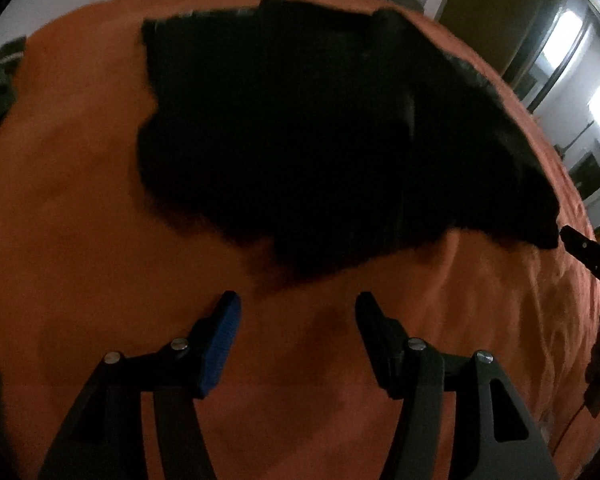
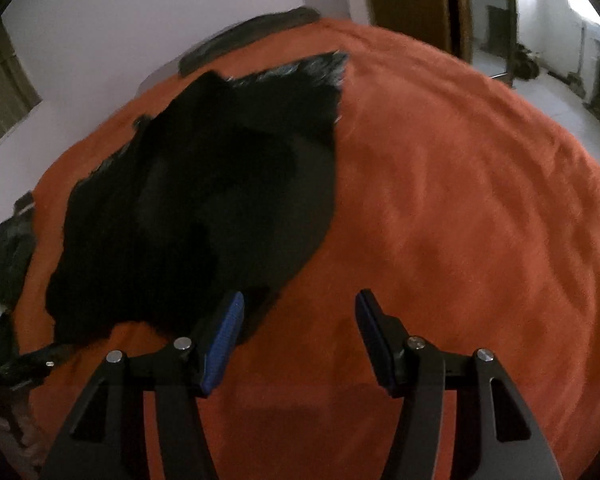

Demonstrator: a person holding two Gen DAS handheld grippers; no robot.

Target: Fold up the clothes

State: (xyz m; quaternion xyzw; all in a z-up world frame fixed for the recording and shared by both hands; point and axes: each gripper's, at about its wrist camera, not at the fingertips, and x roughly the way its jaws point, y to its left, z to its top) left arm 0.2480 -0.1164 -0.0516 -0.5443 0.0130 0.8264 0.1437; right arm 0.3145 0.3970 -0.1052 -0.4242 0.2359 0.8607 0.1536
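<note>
Black garment (image 1: 300,132) lay part-folded on orange bedspread (image 1: 80,240), far of both tongs; left gripper (image 1: 298,308) and right gripper (image 2: 298,308) gaped empty over bare spread, likely lining up the next fold

Both grippers are pointing steeply downward with nothing between the pads. Left gripper (image 1: 298,300) has its jaws spread apart, and the right gripper (image 2: 300,300) looks about the same (blue pad on one finger each). The right's fingertip shows at the left view's edge.
</note>
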